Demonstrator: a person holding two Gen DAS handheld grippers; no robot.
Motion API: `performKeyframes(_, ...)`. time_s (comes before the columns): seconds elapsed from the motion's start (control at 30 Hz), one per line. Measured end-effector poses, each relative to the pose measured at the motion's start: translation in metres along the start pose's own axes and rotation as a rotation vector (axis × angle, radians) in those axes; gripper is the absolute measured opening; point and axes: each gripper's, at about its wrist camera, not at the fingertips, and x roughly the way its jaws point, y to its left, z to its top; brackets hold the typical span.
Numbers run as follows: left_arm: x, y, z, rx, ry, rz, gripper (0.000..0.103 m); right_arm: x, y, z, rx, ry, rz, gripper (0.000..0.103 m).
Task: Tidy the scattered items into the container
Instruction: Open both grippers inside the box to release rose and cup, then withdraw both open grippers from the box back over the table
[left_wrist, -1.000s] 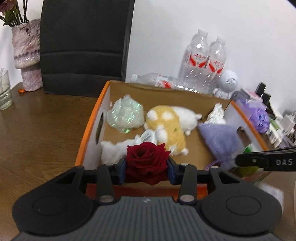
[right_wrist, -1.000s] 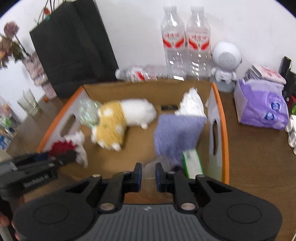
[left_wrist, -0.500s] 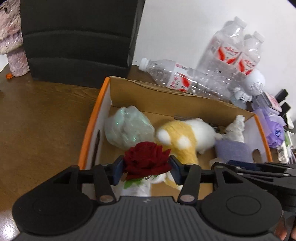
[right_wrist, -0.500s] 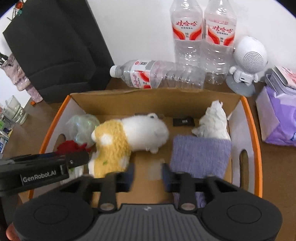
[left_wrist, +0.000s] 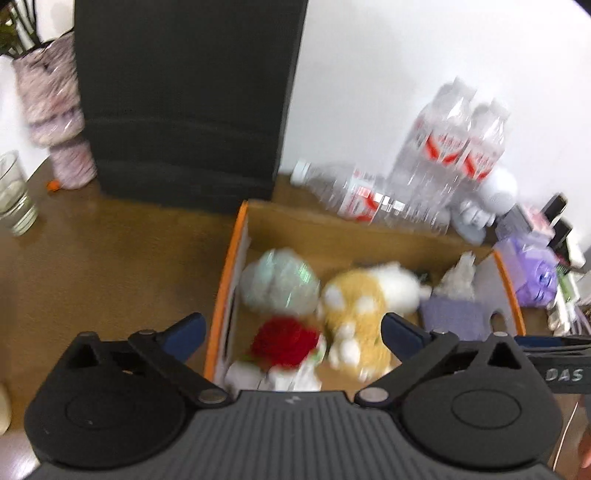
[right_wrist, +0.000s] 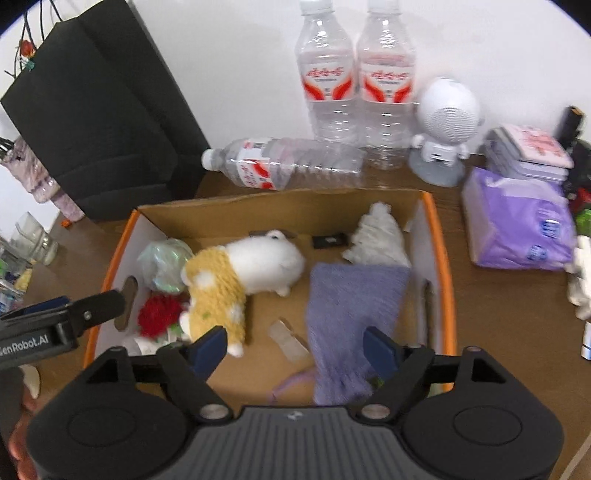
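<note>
Now we see both grippers standing open over the near end of the cardboard box (right_wrist: 436, 236). The left gripper (left_wrist: 291, 328) has just been opening and its jaws stand wide with nothing between them; a second ago its pads pinched the red rose (left_wrist: 284, 341), and now the rose lies on the floor of the box, at the box's near left corner, beside the orange rim. The right gripper (right_wrist: 295, 345) has also just been opening from nearly shut, and nothing is clamped in it; a small clear piece (right_wrist: 288, 339) lies on the box floor below its jaws, and we cannot tell what it is. We judge the rose's step done, so both grippers are free for whatever lies outside the box. The rose's bloom faces up toward the camera, and its green and white wrapping trails toward the box's near wall, so we read its long axis as running near to far, though blur hides the stem. Further into the box lie the yellow and white plush toy (right_wrist: 240, 277) at its middle and the purple cloth (right_wrist: 351, 306) on its right side, then the crumpled tissue (right_wrist: 376, 236) toward the far wall. Beyond the far wall a water bottle (right_wrist: 284, 164) lies on its side.
</note>
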Motion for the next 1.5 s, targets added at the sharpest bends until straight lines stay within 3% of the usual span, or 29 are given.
performKeyframes(0.07, -0.009, -0.002, -0.006, 0.008, 0.041, 0.015, 0.103, -0.011, 0.001, -0.008, -0.001, 0.010, -0.013, 0.084)
performKeyframes(0.27, -0.050, -0.011, -0.026, 0.052, -0.002, 0.035, 0.103, -0.052, 0.007, -0.034, -0.027, -0.014, -0.023, 0.087)
performKeyframes(0.6, -0.110, -0.024, -0.054, 0.096, -0.135, 0.040, 0.103, -0.108, 0.022, -0.068, -0.075, -0.128, 0.003, 0.088)
performKeyframes(0.67, -0.115, -0.026, -0.067, 0.100, -0.195, 0.056, 0.103, -0.112, 0.021, -0.080, -0.073, -0.173, 0.016, 0.088)
performKeyframes(0.83, -0.129, -0.025, -0.139, 0.093, -0.481, 0.103, 0.103, -0.114, 0.018, -0.143, -0.116, -0.371, 0.035, 0.088)
performKeyframes(0.93, -0.126, -0.027, -0.190, 0.135, -0.593, 0.139, 0.103, -0.109, 0.012, -0.196, -0.156, -0.487, 0.038, 0.088)
performKeyframes(1.1, -0.129, -0.021, -0.285, 0.119, -0.623, 0.064, 0.103, -0.103, -0.008, -0.282, -0.102, -0.559, 0.119, 0.090)
performKeyframes(1.23, -0.130, -0.017, -0.351, 0.124, -0.665, 0.098, 0.103, -0.101, -0.012, -0.338, -0.102, -0.638, 0.114, 0.097)
performKeyframes(1.37, -0.132, -0.009, -0.385, 0.134, -0.598, 0.075, 0.103, -0.098, -0.025, -0.376, -0.011, -0.624, 0.149, 0.098)
performKeyframes(1.5, -0.137, -0.007, -0.417, 0.141, -0.604, 0.068, 0.103, -0.100, -0.017, -0.417, -0.044, -0.634, 0.123, 0.098)
